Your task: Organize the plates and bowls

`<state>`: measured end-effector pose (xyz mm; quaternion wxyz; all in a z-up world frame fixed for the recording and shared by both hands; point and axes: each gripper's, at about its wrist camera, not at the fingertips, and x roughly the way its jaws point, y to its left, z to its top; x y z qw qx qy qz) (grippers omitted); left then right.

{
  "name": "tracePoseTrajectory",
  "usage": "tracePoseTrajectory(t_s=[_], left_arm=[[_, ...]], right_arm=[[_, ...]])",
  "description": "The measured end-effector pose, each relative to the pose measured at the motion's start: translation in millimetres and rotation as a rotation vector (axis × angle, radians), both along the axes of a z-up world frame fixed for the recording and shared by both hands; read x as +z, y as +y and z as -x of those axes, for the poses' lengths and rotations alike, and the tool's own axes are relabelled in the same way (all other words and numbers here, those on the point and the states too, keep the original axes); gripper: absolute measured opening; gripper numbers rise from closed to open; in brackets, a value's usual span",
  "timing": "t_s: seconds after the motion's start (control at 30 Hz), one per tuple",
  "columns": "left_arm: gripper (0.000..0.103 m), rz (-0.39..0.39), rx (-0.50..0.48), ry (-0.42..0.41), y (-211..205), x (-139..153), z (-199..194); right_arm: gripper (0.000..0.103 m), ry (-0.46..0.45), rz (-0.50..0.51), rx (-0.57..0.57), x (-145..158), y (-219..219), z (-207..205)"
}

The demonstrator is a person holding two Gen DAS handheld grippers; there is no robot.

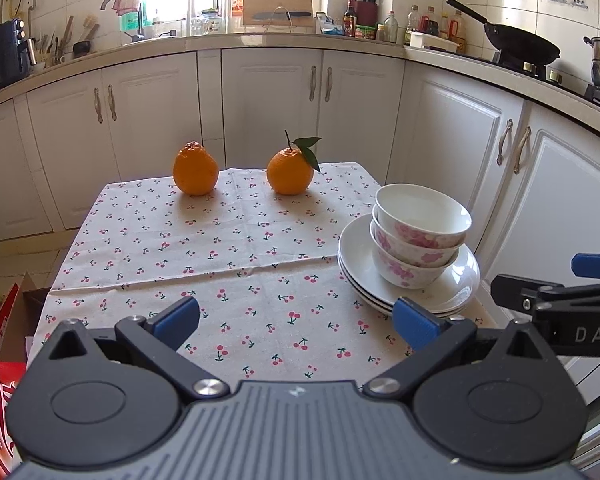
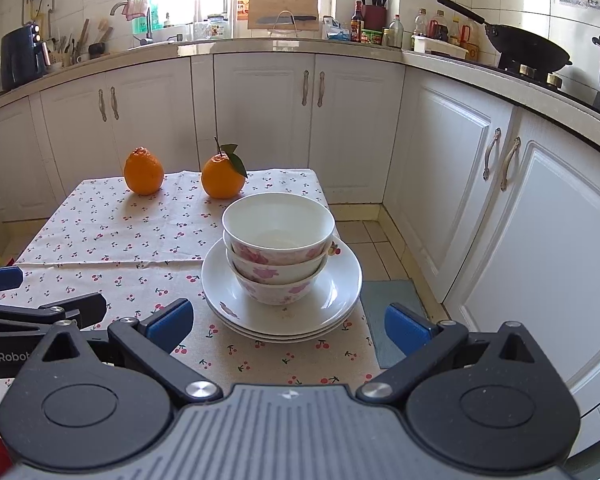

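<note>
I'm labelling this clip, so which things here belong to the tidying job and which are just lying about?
Job: stacked bowls; plates beneath them; left gripper, open; right gripper, open.
Lying about: plain orange; leafy orange; cherry tablecloth.

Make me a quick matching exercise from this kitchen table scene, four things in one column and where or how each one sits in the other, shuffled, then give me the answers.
Column one:
1. bowls
2. plates
3. leafy orange
4. left gripper

Column two:
A. open, holding nothing
B. far end of the tablecloth, stem up
C. nested three high on the plates
D. stacked directly on the cloth

Pairs: 1-C, 2-D, 3-B, 4-A
</note>
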<state>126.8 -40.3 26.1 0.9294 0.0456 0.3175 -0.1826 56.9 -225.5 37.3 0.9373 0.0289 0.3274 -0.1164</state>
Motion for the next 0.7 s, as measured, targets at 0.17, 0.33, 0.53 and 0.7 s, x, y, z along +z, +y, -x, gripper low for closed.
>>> tracePoseTrajectory(t_s=[0.17,0.33,0.53,0.7], left_arm=[[0.102,0.002,0.003,-0.004,1.1,0.9,1.3],[0.102,0.008,0.004,-0.007,1.6,2.0,1.6],[0.102,0.011,0.003,-0.001,1.4,1.3,0.4],[0.102,0.011,0.003,0.003,0.9,0.8,-0.1]], right_arm=[[0.103,-0.001,0.006,0.000,1.0,1.3,0.4],[0.103,-0.008,0.012,-0.001,2.4,2.0,1.0],[0.103,-0.008,0.014,-0.001,2.9,1.8,1.1],[0.103,-0.008,0.012,-0.003,2.6,1.1,1.7]])
